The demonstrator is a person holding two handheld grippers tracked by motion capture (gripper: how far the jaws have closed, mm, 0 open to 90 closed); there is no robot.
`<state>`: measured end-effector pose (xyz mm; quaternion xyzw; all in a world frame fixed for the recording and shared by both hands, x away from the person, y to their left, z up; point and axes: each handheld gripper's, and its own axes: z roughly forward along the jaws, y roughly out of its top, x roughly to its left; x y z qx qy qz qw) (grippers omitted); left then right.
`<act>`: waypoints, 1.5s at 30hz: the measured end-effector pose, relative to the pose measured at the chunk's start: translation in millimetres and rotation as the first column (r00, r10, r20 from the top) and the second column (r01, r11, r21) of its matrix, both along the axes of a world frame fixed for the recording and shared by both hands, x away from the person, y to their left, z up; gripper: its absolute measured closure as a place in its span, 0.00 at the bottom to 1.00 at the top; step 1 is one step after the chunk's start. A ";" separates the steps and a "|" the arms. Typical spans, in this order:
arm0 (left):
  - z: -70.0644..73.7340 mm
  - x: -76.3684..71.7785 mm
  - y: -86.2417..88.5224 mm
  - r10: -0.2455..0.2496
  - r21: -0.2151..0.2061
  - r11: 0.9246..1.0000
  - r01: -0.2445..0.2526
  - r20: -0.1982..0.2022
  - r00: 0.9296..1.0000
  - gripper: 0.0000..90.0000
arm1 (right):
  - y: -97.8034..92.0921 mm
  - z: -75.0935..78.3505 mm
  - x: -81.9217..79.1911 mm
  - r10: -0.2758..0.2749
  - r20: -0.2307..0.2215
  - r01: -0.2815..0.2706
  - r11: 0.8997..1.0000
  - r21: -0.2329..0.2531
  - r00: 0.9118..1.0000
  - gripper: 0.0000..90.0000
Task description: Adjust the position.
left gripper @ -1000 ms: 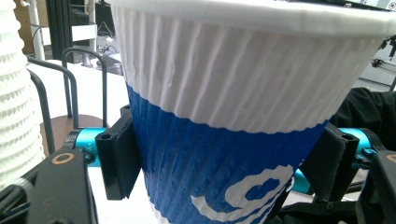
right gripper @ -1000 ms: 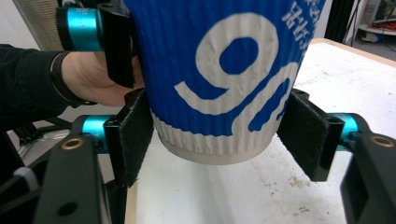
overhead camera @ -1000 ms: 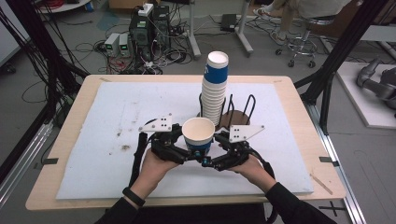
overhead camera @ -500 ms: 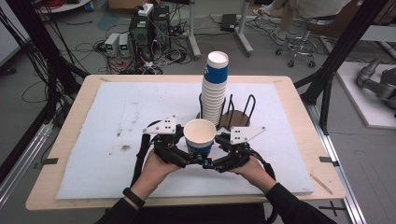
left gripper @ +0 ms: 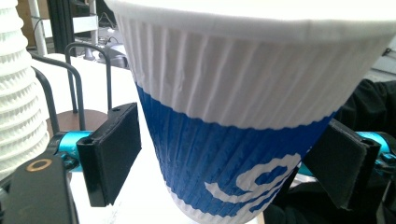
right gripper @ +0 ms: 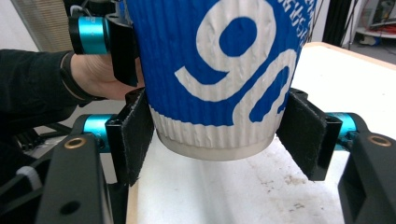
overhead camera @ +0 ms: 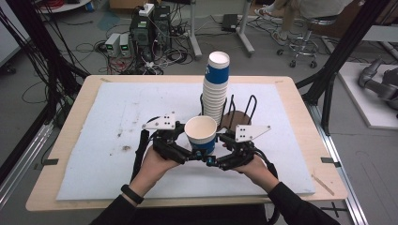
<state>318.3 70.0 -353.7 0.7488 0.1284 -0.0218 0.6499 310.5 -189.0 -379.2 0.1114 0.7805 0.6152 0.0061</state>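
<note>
Right gripper [right gripper: 219, 135] pinching the paper cup [overhead camera: 201, 135] low near its base, pads touching both sides. Left gripper [left gripper: 229, 158] spread a bit wider, cup sitting between its jaws, gaps visible. Cup stack [overhead camera: 216, 86] just behind.

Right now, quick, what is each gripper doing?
Left gripper: around the paper cup; cannot tell if it grips.
Right gripper: closed on the paper cup.

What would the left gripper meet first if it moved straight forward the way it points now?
The cup. It stands between the left gripper jaws, right ahead of the camera, so its ribbed wall would likely meet the gripper body almost at once. Depth is hard to judge.
</note>
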 end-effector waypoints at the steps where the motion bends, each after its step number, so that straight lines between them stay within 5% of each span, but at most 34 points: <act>1: 1.0 -0.5 -0.1 -0.002 -0.008 1.000 0.002 -0.006 1.000 0.18 | -0.6 0.4 -0.1 0.002 0.005 -0.002 1.000 -0.001 1.000 0.34; 7: 10.9 -2.2 4.9 -0.004 -0.051 0.999 0.004 -0.007 1.000 0.18 | -0.1 0.8 -2.4 0.001 0.020 0.000 1.000 -0.013 1.000 0.34; 21: 18.1 -1.2 2.7 -0.010 -0.064 0.998 0.010 0.000 1.000 0.18 | 2.4 -0.7 -1.3 0.008 0.025 -0.008 1.000 -0.010 1.000 0.34; 33: 26.6 -2.9 -0.3 -0.010 -0.038 0.999 0.011 0.041 0.999 0.23 | 1.1 0.5 -1.2 0.014 0.035 -0.014 1.000 0.003 0.999 0.33; 37: 26.1 -3.9 -0.8 -0.010 -0.009 1.000 0.010 0.057 0.998 0.24 | 2.0 4.2 -2.4 0.026 0.037 -0.026 1.000 -0.008 0.999 0.24; 45: 22.7 -4.0 -3.3 -0.019 0.040 0.999 0.016 0.072 0.997 0.25 | 2.0 12.4 -2.6 0.021 0.045 -0.021 1.000 -0.007 0.999 0.23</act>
